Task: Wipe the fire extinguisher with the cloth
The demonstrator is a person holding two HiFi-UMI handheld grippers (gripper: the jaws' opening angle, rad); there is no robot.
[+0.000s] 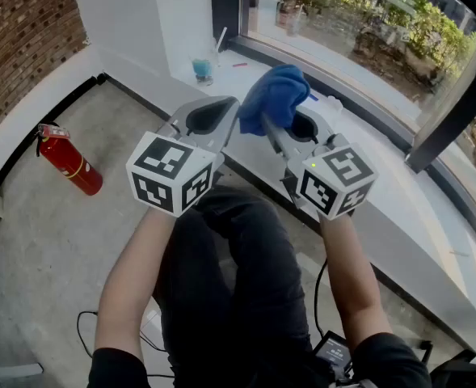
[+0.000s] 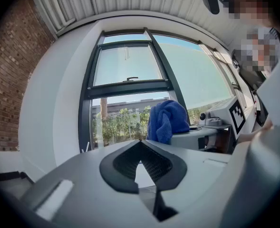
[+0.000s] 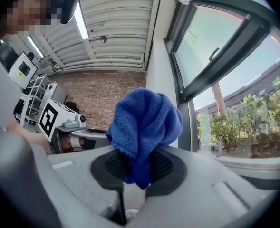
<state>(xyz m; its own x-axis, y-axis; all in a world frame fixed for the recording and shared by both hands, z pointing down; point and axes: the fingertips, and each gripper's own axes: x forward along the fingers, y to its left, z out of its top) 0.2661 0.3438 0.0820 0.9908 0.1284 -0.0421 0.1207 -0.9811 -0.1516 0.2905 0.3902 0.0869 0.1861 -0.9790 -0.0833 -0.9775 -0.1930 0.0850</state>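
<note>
**Cloth in right gripper; extinguisher on floor, apart**

Showed both grippers level and side by side above the person's lap [image 1: 238, 281], pointed toward the sill [image 1: 367, 176]. Pinched the blue cloth [image 1: 276, 95] in the right gripper [image 1: 267, 126]: pads pressed on a lower fold, one end hanging below them, the bulk bunched above the jaws. Pressed the jaws of the left gripper [image 1: 224, 110] together on nothing, tips just beside the cloth; could not tell contact from a narrow gap. Set the red extinguisher [image 1: 69, 162] on the floor [image 1: 52, 249] near its left edge, beside the white base of the brick wall [image 1: 19, 39], well apart from cloth and grippers. Could not tell upright from lying at this steep angle. Placed a cup [image 1: 203, 67] with blue contents at the sill's far end, beyond the cloth.
</note>
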